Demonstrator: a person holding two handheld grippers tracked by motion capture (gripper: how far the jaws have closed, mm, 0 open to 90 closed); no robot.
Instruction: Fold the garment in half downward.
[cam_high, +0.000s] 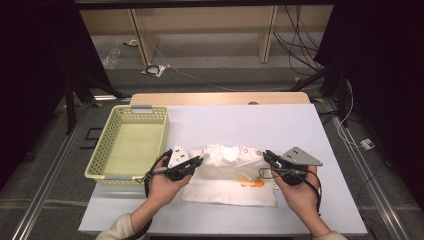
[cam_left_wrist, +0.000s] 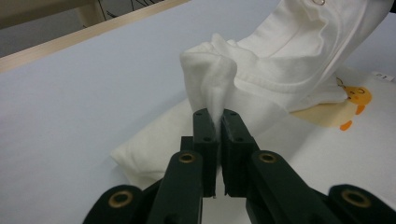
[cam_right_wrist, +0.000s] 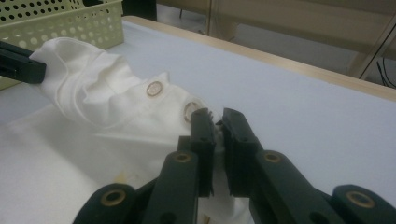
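- High view: the white shirt (cam_high: 227, 177) is lying just right of the green basket (cam_high: 131, 142), its long axis running left-right across the table (cam_high: 300, 130), collar pointing away from the person.
- Both the left gripper (cam_left_wrist: 218, 122) and the right gripper (cam_right_wrist: 215, 122) are pinching shoulder fabric, jaws nearly closed.
- Risk, judging by the thin pinches: 1 corner slipping free, spoiling the fold.

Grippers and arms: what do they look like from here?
Left gripper and right gripper: black two-jaw tools with brass-coloured pivot rings, each topped by a grey three-cornered plate and trailing a black cable. The person wears cream sleeves.
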